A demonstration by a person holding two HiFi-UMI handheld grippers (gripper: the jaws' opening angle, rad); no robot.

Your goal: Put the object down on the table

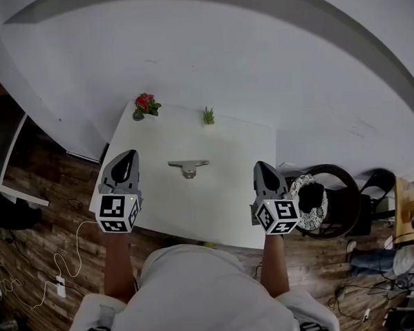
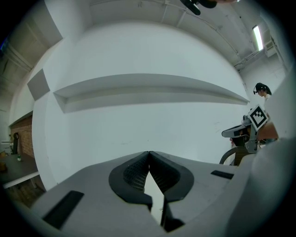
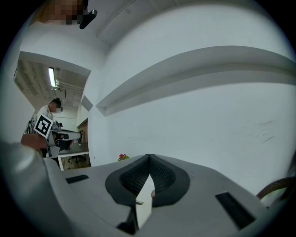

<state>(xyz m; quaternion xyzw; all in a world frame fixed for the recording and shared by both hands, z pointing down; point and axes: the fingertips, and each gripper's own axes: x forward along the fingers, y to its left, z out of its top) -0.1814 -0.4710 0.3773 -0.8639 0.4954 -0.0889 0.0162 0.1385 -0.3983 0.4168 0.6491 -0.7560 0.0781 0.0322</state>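
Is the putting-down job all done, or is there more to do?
Looks done: the grey metal piece already lies on the white table. Nothing is in hand; the left claw and right claw are both shut and empty. Nothing seems left.

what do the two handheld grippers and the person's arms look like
Both the left gripper and right gripper are grey shells tapering to a point, with black ridged pads. Each carries a white cube with black square markers. The person wears a light short-sleeved shirt.
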